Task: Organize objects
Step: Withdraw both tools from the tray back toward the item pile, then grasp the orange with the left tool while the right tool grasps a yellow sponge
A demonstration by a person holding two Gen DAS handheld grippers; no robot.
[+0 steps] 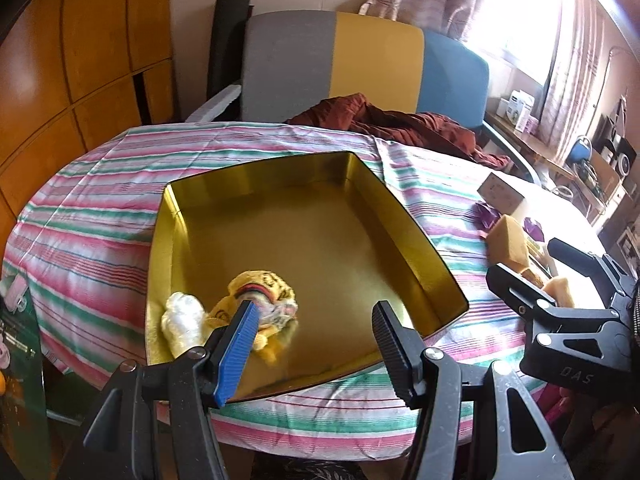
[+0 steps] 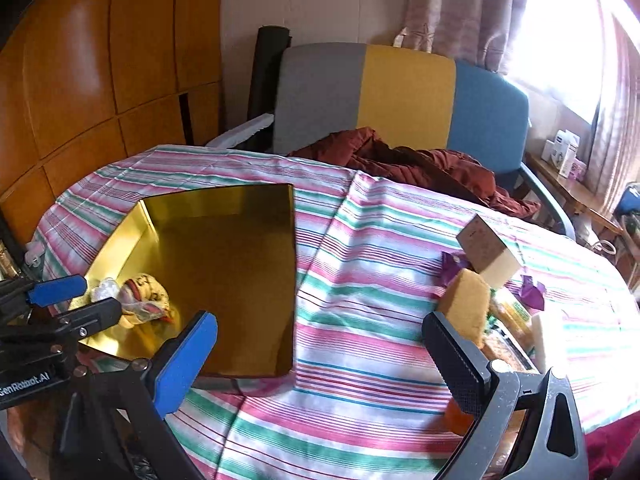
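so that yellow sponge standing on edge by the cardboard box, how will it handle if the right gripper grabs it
The yellow sponge looks porous, so probably light and squashy under the pads. Standing on edge, a nudge would likely tip it. The right gripper is open, empty.

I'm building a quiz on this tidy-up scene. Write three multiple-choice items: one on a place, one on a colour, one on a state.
1. Where does the yellow plush toy lie?
A. in the gold metal tin
B. on the chair
C. on the striped cloth

2. What colour is the crumpled fabric at the table's far edge?
A. green
B. dark red
C. white

3. How do the fingers of the left gripper stand?
A. shut on the toy
B. shut on a sponge
C. open, holding nothing

Answers:
1 A, the toy rests on the tin's floor near its left wall.
2 B, the fabric shows rust red in both views.
3 C, a clear gap parts the fingers.
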